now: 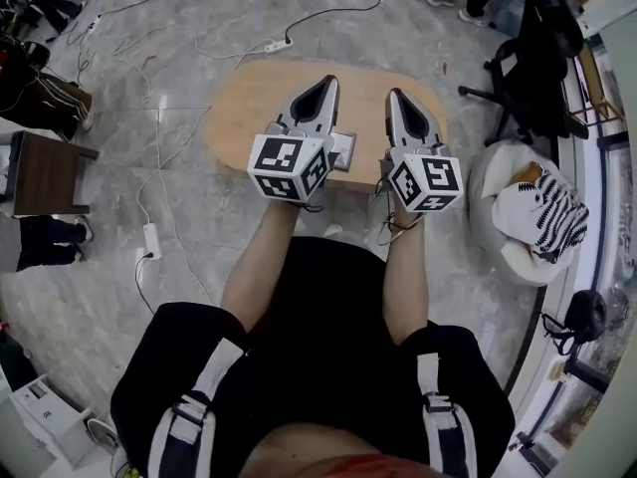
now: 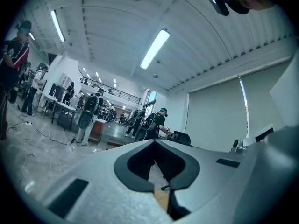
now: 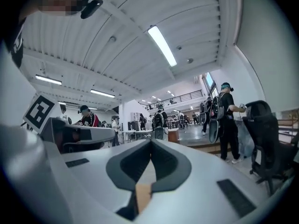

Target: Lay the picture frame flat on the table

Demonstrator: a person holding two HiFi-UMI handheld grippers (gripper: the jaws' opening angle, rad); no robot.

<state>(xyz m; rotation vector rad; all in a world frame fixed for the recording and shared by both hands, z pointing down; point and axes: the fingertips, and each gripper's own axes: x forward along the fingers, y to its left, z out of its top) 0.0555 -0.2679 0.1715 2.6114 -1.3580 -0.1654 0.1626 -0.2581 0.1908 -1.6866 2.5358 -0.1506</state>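
Both grippers hang side by side over the oval wooden table (image 1: pixel 239 98), pointing away from me. In the head view the left gripper (image 1: pixel 326 84) and the right gripper (image 1: pixel 397 96) are both shut with nothing between their jaws. A small grey picture frame (image 1: pixel 344 150) shows on the table between them, partly hidden behind the left gripper's marker cube; whether it stands or lies flat I cannot tell. The left gripper view (image 2: pixel 155 142) and right gripper view (image 3: pixel 150 142) look up across the room, with only a sliver of table wood below the closed jaws.
A black office chair (image 1: pixel 532 63) stands right of the table, with a white beanbag and zebra cushion (image 1: pixel 542 217) nearer me. A dark brown stool (image 1: pixel 45 172) sits at left. Cables and power strips (image 1: pixel 151 239) lie on the floor. People stand further off.
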